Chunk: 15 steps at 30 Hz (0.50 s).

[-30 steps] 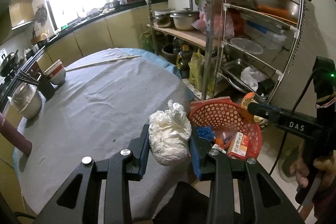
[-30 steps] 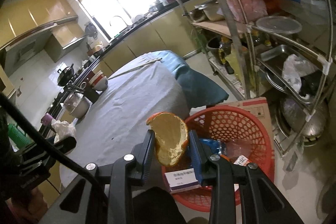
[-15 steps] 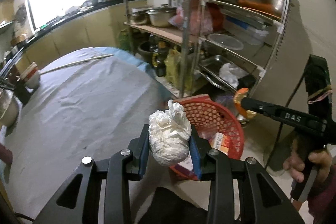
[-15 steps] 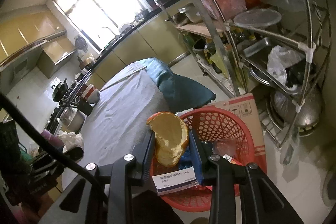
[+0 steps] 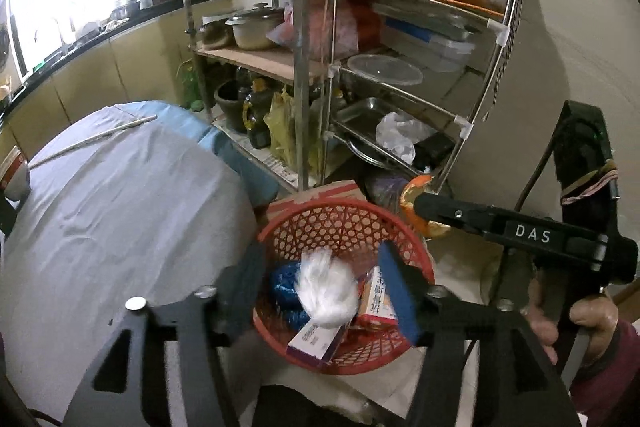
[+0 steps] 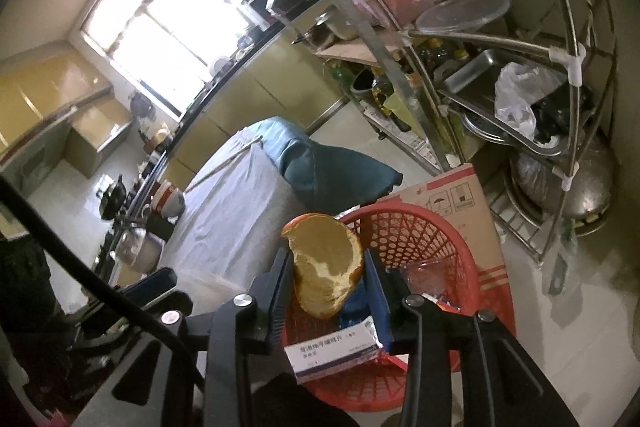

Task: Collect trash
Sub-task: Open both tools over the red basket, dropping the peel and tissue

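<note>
1. The only fully legible writing is "DAS", in pale capitals on the black body of the right gripper (image 5: 416,205), seen from the left wrist view; a hand (image 5: 576,323) holds its handle at the right edge.
2. Two small cartons lie in the red basket (image 5: 320,223): a white box with a purple band (image 6: 334,351) carrying a line of Chinese print too small to read surely, and an orange-and-white box (image 5: 378,301) with large red characters, also not readable.
3. The cardboard box (image 6: 452,199) behind the basket shows printed handling pictograms; its lettering is too small to make out.
4. The left gripper (image 5: 320,287) is over the basket, its jaws opening. The crumpled white wad (image 5: 326,289) is blurred between them and touches neither blue pad; its long axis runs roughly up and down in the view.
5. The right gripper's jaws are opening too. The orange peel (image 6: 326,265) is between the pads over the basket's near rim, pale inner side facing the camera, long axis upright and tip pointing up. Whether the pads still press on it cannot be told.
6. The basket stands on the floor beside the cloth-covered surface (image 5: 120,207), in front of a metal rack (image 5: 400,95).
</note>
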Each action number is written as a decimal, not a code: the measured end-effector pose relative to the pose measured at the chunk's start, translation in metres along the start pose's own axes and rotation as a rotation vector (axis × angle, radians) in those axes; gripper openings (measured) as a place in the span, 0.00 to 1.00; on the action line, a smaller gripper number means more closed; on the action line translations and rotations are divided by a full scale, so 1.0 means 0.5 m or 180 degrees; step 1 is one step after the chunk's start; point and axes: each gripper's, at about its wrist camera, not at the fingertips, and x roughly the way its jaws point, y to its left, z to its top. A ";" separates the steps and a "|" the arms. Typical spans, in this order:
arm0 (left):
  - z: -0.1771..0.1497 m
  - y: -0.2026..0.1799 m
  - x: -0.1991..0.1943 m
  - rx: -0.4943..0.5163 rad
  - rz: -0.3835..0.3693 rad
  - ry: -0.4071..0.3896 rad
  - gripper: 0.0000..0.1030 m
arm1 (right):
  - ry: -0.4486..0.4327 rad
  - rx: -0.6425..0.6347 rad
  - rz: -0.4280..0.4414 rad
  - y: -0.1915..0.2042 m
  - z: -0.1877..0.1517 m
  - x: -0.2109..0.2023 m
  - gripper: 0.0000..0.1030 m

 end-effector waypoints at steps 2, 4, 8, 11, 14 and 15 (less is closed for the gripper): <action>-0.001 0.007 -0.003 -0.0024 -0.0006 0.0003 0.62 | -0.0047 0.0100 0.0050 -0.007 0.003 -0.001 0.63; -0.006 0.019 -0.008 -0.0039 0.0083 0.0013 0.62 | -0.0090 0.0070 0.0023 -0.005 0.004 -0.004 0.63; -0.026 0.058 -0.033 -0.0174 0.0216 0.0044 0.63 | -0.0174 -0.0018 0.0043 0.011 0.008 -0.018 0.63; -0.047 0.088 -0.054 -0.0242 0.0471 0.0094 0.64 | -0.0195 -0.0122 0.0058 0.034 0.008 -0.023 0.63; -0.071 0.119 -0.080 -0.0326 0.0770 0.0142 0.70 | -0.0179 -0.0234 0.0081 0.065 0.001 -0.020 0.63; -0.077 0.127 -0.088 -0.0339 0.0841 0.0137 0.70 | -0.0161 -0.0289 0.0084 0.078 -0.003 -0.016 0.63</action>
